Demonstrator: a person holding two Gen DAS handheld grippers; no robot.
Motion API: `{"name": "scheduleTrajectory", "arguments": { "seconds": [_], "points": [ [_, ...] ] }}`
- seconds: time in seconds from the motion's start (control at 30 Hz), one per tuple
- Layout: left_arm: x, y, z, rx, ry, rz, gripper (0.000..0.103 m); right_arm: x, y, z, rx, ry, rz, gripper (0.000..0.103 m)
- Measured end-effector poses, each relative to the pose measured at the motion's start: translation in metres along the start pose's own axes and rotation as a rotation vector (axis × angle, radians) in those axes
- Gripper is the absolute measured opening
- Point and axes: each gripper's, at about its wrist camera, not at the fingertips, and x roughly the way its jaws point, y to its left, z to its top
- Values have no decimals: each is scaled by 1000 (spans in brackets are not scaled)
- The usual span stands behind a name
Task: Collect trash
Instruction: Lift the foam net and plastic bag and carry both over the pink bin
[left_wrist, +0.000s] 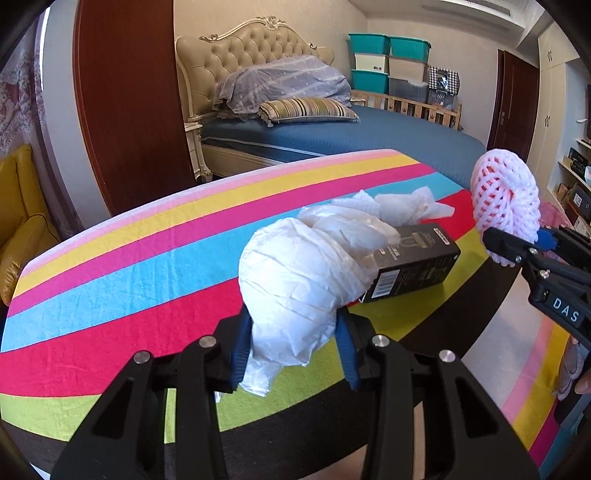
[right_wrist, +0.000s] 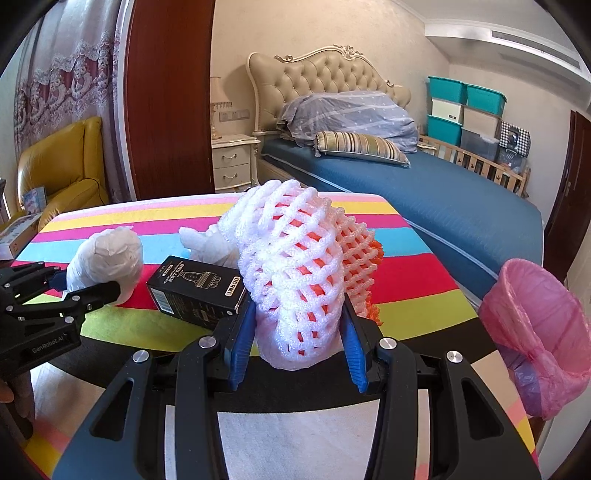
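My left gripper (left_wrist: 293, 325) is shut on a crumpled white plastic wad (left_wrist: 295, 273), its blue pads pressing both sides just above the rainbow-striped tablecloth (left_wrist: 129, 258). The right wrist view shows that wad (right_wrist: 107, 258) in the left gripper (right_wrist: 77, 282) at the left. My right gripper (right_wrist: 299, 317) is shut on a white foam fruit net (right_wrist: 291, 251), held above the table's near edge, with an orange net (right_wrist: 373, 258) behind it. The foam net (left_wrist: 506, 199) and the right gripper (left_wrist: 524, 240) show at the right of the left wrist view.
A black carton (left_wrist: 410, 262) lies on the cloth beside crumpled white tissue (left_wrist: 399, 206). A bin lined with a pink bag (right_wrist: 535, 325) stands right of the table. A bed (right_wrist: 443, 192), a nightstand (right_wrist: 232, 162) and a yellow armchair (right_wrist: 62, 166) lie beyond.
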Motion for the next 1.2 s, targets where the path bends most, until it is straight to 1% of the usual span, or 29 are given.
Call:
{"name": "scheduleTrajectory", "arguments": {
  "seconds": [0.17, 0.3, 0.4, 0.53, 0.6, 0.67, 0.73, 0.87, 1.0, 1.17, 1.2],
  "points": [
    [-3, -2, 3, 2, -25, 5, 39, -4, 1, -1, -7, -21, -10, 43],
    [-4, -4, 4, 16, -47, 21, 39, -9, 0, -4, 3, -45, -13, 43],
    [-6, -3, 2, 7, -61, 35, 39, -12, -1, -4, 6, -58, -18, 43],
    [-7, -1, 5, -10, -64, 73, 39, -9, -9, -2, 30, -36, 18, 43],
    [-14, -4, 3, -16, -61, 77, 39, -16, -12, -3, 53, -37, 41, 43],
    [-28, -10, -3, -28, -67, 70, 39, -31, -12, -7, 58, -50, 65, 43],
    [-39, -15, -10, -27, -74, 74, 39, -43, -10, -11, 44, -55, 80, 43],
    [-68, -23, -32, -60, -92, 68, 39, -71, -10, -21, 25, -67, 111, 43],
    [-95, -33, -48, -74, -137, 61, 39, -99, -10, -36, -19, -76, 142, 43],
    [-119, -50, -56, -51, -192, 58, 39, -128, -7, -61, -75, -68, 177, 43],
    [-122, -53, -57, -47, -198, 52, 40, -131, -5, -61, -89, -71, 177, 43]
  ]
}}
